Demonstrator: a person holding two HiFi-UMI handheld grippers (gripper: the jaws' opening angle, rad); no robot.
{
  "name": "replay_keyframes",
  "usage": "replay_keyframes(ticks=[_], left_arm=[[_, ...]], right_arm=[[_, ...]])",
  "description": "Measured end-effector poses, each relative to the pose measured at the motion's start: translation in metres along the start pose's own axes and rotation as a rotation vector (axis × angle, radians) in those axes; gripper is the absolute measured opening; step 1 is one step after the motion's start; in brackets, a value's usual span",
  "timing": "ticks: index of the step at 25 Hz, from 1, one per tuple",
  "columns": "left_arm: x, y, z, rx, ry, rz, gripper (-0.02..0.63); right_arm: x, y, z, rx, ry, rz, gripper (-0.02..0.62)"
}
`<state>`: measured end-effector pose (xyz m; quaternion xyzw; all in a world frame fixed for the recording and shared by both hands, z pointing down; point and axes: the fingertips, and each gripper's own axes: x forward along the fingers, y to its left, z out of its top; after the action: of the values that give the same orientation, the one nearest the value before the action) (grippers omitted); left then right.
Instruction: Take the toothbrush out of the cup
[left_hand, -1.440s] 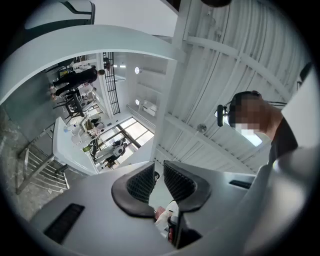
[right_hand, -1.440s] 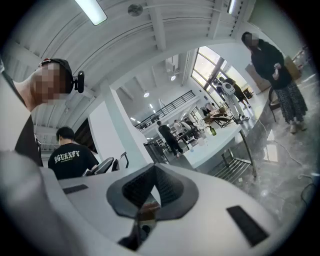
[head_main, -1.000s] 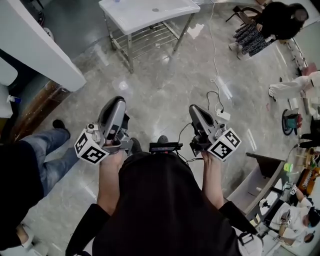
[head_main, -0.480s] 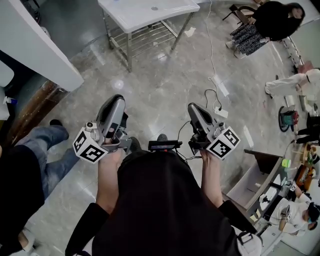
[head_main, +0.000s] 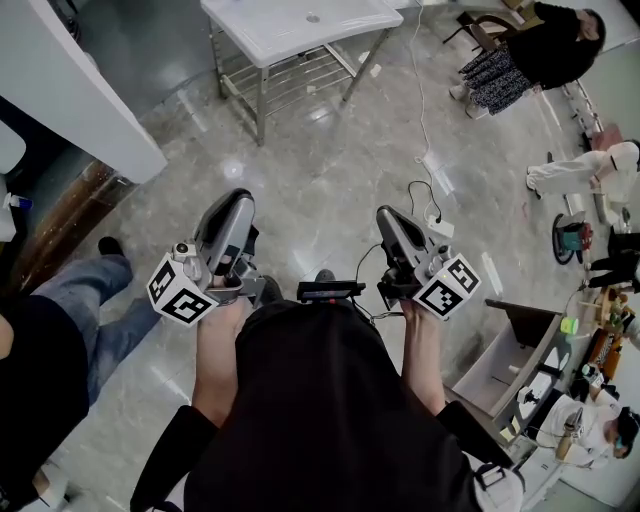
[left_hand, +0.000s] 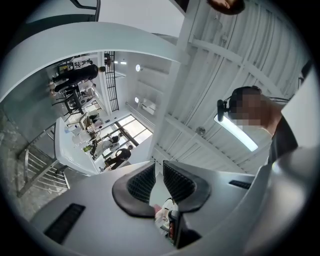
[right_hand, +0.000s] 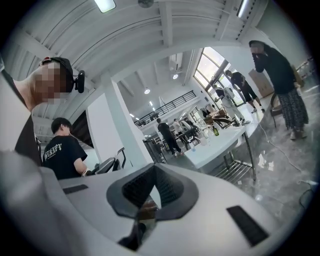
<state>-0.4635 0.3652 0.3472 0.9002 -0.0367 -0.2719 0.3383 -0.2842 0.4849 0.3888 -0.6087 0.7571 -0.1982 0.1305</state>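
Note:
No toothbrush and no cup shows in any view. In the head view both grippers are held close in front of the person's body, pointing away over the marble floor. My left gripper (head_main: 235, 200) has a narrow gap between its ribbed pads (left_hand: 141, 182), and nothing lies in that gap. Its jaws have just been closing a little. In the left gripper view, the left gripper (left_hand: 159, 167) points up at a white ceiling. My right gripper (head_main: 388, 215) is shut, pads together at the tips, and holds nothing. In its own view the right gripper (right_hand: 154, 169) faces a room with people.
A white table (head_main: 300, 25) on a metal frame stands ahead. A white counter (head_main: 80, 100) runs along the left. A person in jeans (head_main: 90, 295) stands at the left and a person in black (head_main: 545, 45) sits far right. A cable with a power strip (head_main: 440, 228) lies on the floor.
Both grippers keep their place in front of the body. The person in jeans at the left has drifted slightly leftward in the view.

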Motion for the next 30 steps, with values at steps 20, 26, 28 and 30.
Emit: replay_keyframes(ticks=[20, 26, 28, 30], left_arm=[[0.029, 0.019, -0.016, 0.013, 0.051, 0.040, 0.055], [0.075, 0.050, -0.025, 0.036, 0.075, 0.096, 0.055], [0.101, 0.060, -0.030, 0.043, 0.088, 0.101, 0.055], [0.125, 0.071, -0.036, 0.047, 0.097, 0.108, 0.055]], right_arm=[[0.012, -0.047, 0.009, -0.003, -0.030, -0.041, 0.006], [0.045, -0.099, 0.026, 0.033, -0.022, 0.013, 0.006], [0.053, -0.121, 0.039, 0.036, -0.025, 0.024, 0.006], [0.061, -0.143, 0.049, 0.042, -0.024, 0.030, 0.006]])
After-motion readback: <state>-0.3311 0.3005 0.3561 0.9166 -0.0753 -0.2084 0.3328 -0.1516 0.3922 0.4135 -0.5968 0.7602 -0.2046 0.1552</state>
